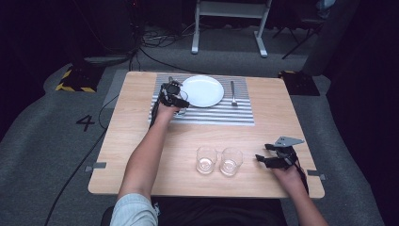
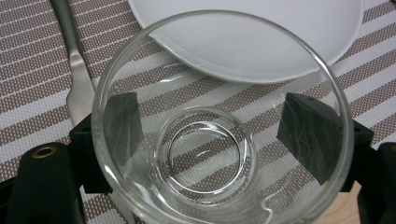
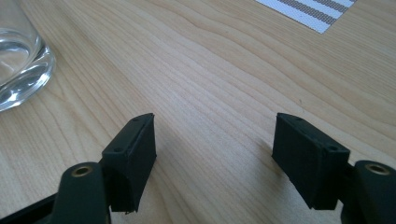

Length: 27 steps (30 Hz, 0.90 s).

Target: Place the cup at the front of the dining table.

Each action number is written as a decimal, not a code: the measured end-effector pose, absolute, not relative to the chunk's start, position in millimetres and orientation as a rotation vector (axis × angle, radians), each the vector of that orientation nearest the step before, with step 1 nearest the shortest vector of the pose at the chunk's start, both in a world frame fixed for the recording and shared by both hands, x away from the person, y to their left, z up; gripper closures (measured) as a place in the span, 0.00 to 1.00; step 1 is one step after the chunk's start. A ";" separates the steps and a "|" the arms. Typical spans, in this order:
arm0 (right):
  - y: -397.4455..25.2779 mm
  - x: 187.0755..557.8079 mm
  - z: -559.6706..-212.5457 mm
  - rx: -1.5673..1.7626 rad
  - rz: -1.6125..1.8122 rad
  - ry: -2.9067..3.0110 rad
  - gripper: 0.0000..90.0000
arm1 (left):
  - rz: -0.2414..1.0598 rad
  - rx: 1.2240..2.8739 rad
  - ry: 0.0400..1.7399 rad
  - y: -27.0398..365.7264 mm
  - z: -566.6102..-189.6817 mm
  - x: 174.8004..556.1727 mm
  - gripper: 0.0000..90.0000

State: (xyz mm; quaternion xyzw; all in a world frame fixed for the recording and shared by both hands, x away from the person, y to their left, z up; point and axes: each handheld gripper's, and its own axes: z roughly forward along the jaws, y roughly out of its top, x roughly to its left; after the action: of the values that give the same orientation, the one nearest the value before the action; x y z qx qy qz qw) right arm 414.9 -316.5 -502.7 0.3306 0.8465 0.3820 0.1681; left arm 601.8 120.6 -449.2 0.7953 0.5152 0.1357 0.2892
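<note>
Bare wood lies open ahead of the right gripper [image 3: 215, 154], its jaws spread with nothing between them. A glass [image 1: 231, 161] stands just beside it, touching a second glass [image 1: 206, 159]. Farther off, the plate [image 1: 203, 91], fork [image 1: 233, 92] and left gripper [image 1: 172, 96] crowd the striped mat [image 1: 221, 114].

My left claw [image 1: 173, 96] hides most of its glass [image 2: 219, 126] from above, the plate [image 2: 261, 37] and knife [image 2: 77, 70] run off-frame, the near glass [image 3: 18, 51] is cropped.
</note>
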 end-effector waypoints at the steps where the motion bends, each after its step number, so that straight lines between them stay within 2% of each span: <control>1: -316.2 414.8 -502.8 0.946 1.088 2.405 0.34 | 0.390 2.128 1.369 121.1 -449.4 601.1 0.21; 8: -316.4 414.8 -502.7 0.949 1.088 2.408 0.34 | 0.412 2.149 1.347 121.1 -450.8 596.1 0.20; 12: -316.4 414.9 -502.7 0.951 1.091 2.410 0.34 | 0.429 2.085 1.326 122.3 -442.3 591.6 0.11; 18: -315.1 415.6 -502.7 0.980 1.096 2.403 0.33 | 0.450 2.054 1.306 122.8 -428.0 581.9 0.08; 27: -315.4 416.6 -502.9 0.966 1.097 2.404 0.33 | 0.536 2.044 1.236 121.0 -406.8 553.8 0.09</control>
State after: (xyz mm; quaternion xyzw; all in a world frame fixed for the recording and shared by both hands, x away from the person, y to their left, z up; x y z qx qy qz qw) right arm 416.6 -315.4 -502.9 0.3387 0.8429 0.3847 0.1635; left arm 553.8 121.0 -406.8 0.7852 0.4749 0.2060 0.3398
